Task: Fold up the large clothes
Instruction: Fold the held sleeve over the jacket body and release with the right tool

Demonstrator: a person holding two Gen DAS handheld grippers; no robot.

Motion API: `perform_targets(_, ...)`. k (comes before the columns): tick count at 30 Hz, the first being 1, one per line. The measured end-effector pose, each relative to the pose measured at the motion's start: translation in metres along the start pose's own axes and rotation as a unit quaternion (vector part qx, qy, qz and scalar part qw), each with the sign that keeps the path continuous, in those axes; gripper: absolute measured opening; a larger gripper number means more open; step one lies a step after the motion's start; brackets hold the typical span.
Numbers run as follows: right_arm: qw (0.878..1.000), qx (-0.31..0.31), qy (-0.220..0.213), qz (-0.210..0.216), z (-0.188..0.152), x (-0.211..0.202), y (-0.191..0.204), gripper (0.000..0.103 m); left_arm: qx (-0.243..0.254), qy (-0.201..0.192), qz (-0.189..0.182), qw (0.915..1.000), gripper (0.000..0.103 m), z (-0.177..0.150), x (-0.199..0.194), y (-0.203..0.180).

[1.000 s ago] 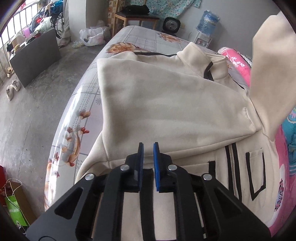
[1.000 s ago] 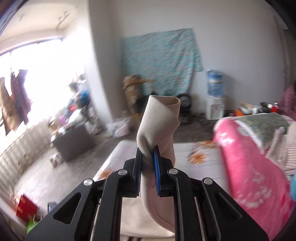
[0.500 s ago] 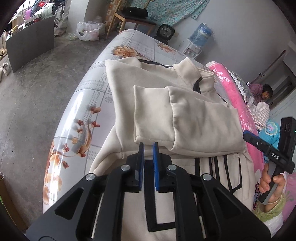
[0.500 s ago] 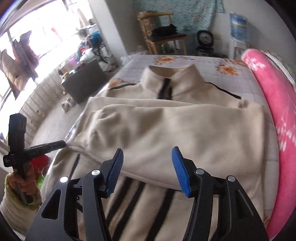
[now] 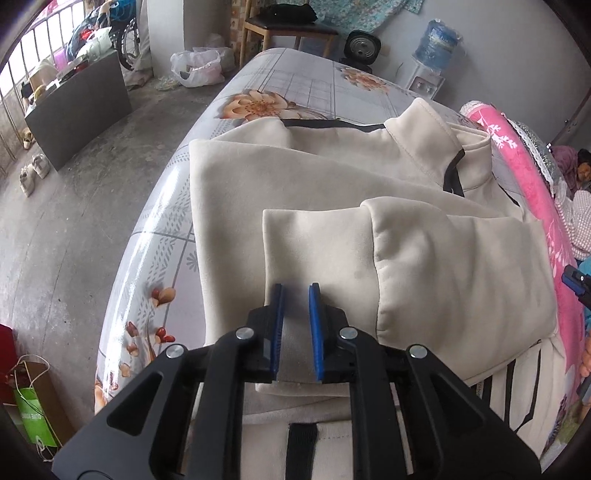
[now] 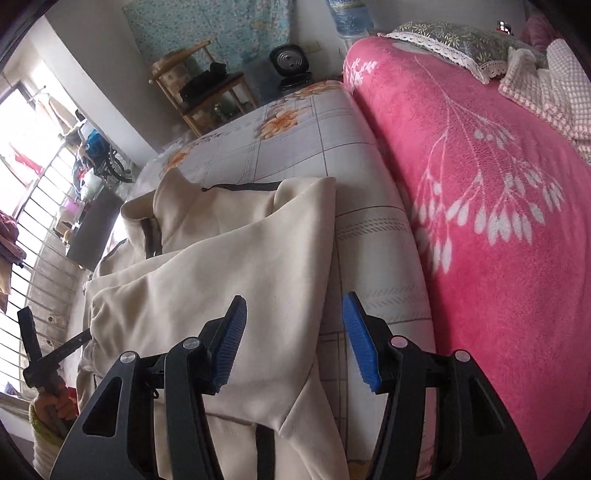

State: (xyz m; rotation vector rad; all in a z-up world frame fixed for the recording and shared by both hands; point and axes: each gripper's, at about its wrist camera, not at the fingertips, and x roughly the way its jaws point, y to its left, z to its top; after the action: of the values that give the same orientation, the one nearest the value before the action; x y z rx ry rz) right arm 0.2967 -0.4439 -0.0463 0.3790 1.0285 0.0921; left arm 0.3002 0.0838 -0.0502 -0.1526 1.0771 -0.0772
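A cream jacket (image 5: 332, 177) with black trim lies flat on the floral bed sheet (image 5: 258, 85), both sleeves folded across its chest. My left gripper (image 5: 295, 291) hovers over the folded sleeve cuff (image 5: 314, 251), jaws nearly closed with a narrow gap and nothing between them. My right gripper (image 6: 293, 306) is open and empty over the jacket's right edge (image 6: 258, 266), beside the sheet (image 6: 369, 240). The left gripper also shows in the right wrist view (image 6: 55, 354).
A pink blanket (image 6: 480, 166) covers the bed's right side, with a pillow (image 6: 454, 40) behind it. The concrete floor (image 5: 74, 221) lies left of the bed. A wooden chair (image 5: 284, 26), a fan (image 5: 364, 46) and a water dispenser (image 5: 436, 44) stand beyond the bed.
My right gripper laid the right sleeve across the jacket, opened and let go, then drew back to the jacket's right edge. My left gripper moved forward over the folded sleeve.
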Motion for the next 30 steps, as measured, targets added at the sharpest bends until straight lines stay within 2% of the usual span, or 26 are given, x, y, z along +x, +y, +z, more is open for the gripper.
perform_targets(3, 1.0, -0.01, 0.012, -0.003, 0.007, 0.018, 0.004, 0.047, 0.016, -0.006, 0.01, 0.9998, 0.005, -0.001, 0.001, -0.005)
perform_targets(6, 1.0, -0.011, 0.023, -0.009, 0.011, 0.032, 0.002, 0.016, 0.027, -0.009, 0.016, 0.9995, 0.0, -0.001, 0.003, -0.009)
perform_targets(7, 1.0, -0.007, 0.017, -0.003, 0.011, 0.031, 0.0, 0.009, 0.03, -0.011, 0.017, 0.9993, 0.0, -0.001, 0.003, -0.011)
perform_targets(8, 1.0, -0.001, 0.005, 0.003, 0.01, 0.026, -0.002, 0.007, 0.035, -0.014, 0.016, 0.9992, 0.0, 0.0, 0.003, -0.013)
perform_targets(11, 0.999, 0.009, -0.036, 0.031, 0.006, 0.004, -0.003, 0.006, 0.042, -0.044, 0.004, 0.9981, 0.0, 0.003, -0.011, -0.019)
perform_targets(13, 0.997, 0.013, -0.057, 0.047, 0.004, -0.008, -0.003, 0.006, 0.044, -0.084, -0.021, 0.9953, 0.0, 0.007, -0.034, -0.026)
perform_targets(15, 0.996, 0.015, -0.072, 0.058, 0.003, -0.017, -0.004, 0.006, 0.048, -0.124, -0.045, 0.9901, 0.0, 0.015, -0.059, -0.036)
perform_targets(17, 0.995, 0.018, -0.074, 0.06, 0.003, -0.017, -0.009, 0.006, 0.05, -0.141, -0.046, 0.9877, 0.0, 0.022, -0.072, -0.04)
perform_targets(19, 0.996, 0.028, -0.063, 0.059, 0.003, -0.008, -0.017, 0.006, 0.046, -0.127, -0.03, 0.9904, 0.0, 0.028, -0.066, -0.038)
perform_targets(22, 0.996, 0.055, -0.037, 0.062, 0.003, 0.008, -0.032, 0.006, 0.012, -0.063, -0.011, 0.9979, 0.001, 0.03, -0.035, -0.017)
perform_targets(24, 0.996, 0.068, -0.034, 0.051, 0.001, 0.009, -0.038, 0.008, -0.011, -0.023, -0.01, 0.9996, 0.012, 0.025, -0.018, -0.002)
perform_targets(25, 0.996, 0.068, -0.036, 0.045, 0.0, 0.006, -0.038, 0.013, -0.016, -0.014, -0.008, 0.9997, 0.02, 0.021, -0.012, 0.003)
perform_targets(26, 0.997, 0.063, -0.039, 0.039, 0.0, 0.001, -0.036, 0.017, -0.022, -0.009, -0.006, 0.9997, 0.023, 0.016, -0.007, 0.007)
perform_targets(27, 0.997, 0.052, -0.043, 0.035, -0.001, -0.004, -0.033, 0.018, -0.029, -0.002, -0.009, 0.9995, 0.024, 0.014, -0.003, 0.012)
perform_targets(29, 0.998, 0.024, -0.045, 0.033, -0.006, -0.018, -0.022, 0.035, -0.043, 0.007, -0.018, 0.9989, 0.025, 0.009, 0.003, 0.019)
perform_targets(30, 0.998, 0.006, -0.046, 0.033, -0.009, -0.025, -0.015, 0.039, -0.048, 0.006, -0.022, 0.9986, 0.025, 0.009, 0.004, 0.02)
